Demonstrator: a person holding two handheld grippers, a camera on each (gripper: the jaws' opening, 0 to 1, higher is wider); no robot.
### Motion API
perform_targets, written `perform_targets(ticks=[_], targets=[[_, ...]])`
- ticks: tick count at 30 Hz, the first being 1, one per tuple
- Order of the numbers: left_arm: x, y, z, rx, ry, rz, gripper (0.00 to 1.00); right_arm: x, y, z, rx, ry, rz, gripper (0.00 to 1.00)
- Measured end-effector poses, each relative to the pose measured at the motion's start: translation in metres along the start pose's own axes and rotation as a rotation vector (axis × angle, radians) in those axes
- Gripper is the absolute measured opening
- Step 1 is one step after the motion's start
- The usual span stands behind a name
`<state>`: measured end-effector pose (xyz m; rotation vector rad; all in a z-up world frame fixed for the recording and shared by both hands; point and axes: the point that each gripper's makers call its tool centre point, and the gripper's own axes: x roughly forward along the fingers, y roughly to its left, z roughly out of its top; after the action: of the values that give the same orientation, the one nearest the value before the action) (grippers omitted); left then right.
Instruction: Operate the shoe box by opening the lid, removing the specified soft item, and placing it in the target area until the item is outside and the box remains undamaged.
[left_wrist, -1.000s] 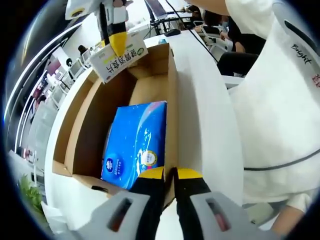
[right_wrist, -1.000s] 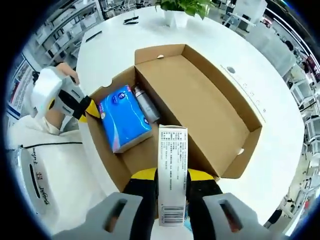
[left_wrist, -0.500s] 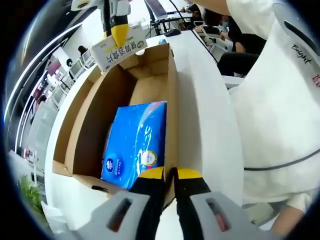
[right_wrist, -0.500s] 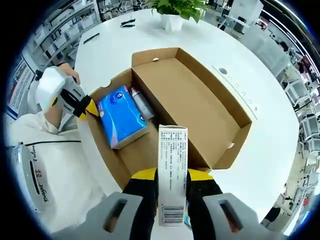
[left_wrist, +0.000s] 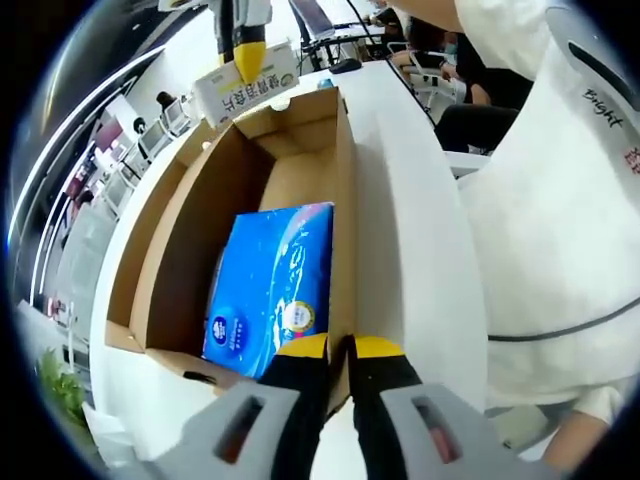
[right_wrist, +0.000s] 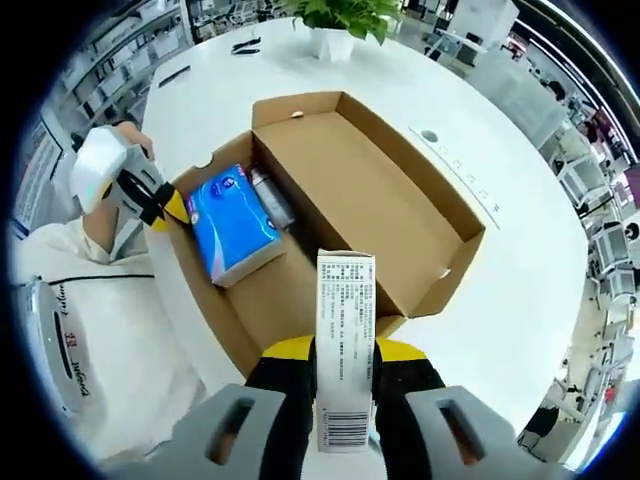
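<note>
Right gripper view has the right gripper (right_wrist: 343, 352) with jaws clamped on a small white carton (right_wrist: 345, 345) above the open shoe box (right_wrist: 400, 215), left gripper (left_wrist: 337, 352) pinching the box wall, blue tissue pack (right_wrist: 228, 222) inside, so I'd say next comes setting the carton on the white surface (right_wrist: 520, 300).
</note>
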<state>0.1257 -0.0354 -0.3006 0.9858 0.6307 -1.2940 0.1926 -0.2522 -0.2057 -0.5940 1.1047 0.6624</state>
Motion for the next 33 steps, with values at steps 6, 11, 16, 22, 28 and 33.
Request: perform_targets(ticks=[6, 11, 16, 22, 28, 33], targets=[[0.000, -0.001, 0.000, -0.001, 0.001, 0.001, 0.06, 0.000, -0.004, -0.011, 0.010, 0.011, -0.014, 0.20], [0.000, -0.001, 0.000, -0.001, 0.000, 0.002, 0.07, 0.000, -0.004, -0.017, 0.018, 0.019, -0.013, 0.20], [-0.001, -0.002, 0.000, 0.000, -0.001, 0.004, 0.07, -0.002, -0.010, -0.021, -0.002, 0.006, -0.038, 0.20], [-0.001, -0.002, 0.000, -0.002, 0.000, 0.002, 0.07, -0.004, -0.026, -0.034, 0.075, 0.030, -0.081, 0.20], [-0.001, -0.002, 0.000, 0.000, -0.002, 0.004, 0.07, -0.006, -0.042, -0.043, 0.104, 0.024, -0.092, 0.20], [-0.001, -0.001, 0.000, 0.002, -0.004, 0.004, 0.07, -0.008, -0.051, -0.054, 0.118, 0.024, -0.114, 0.20]])
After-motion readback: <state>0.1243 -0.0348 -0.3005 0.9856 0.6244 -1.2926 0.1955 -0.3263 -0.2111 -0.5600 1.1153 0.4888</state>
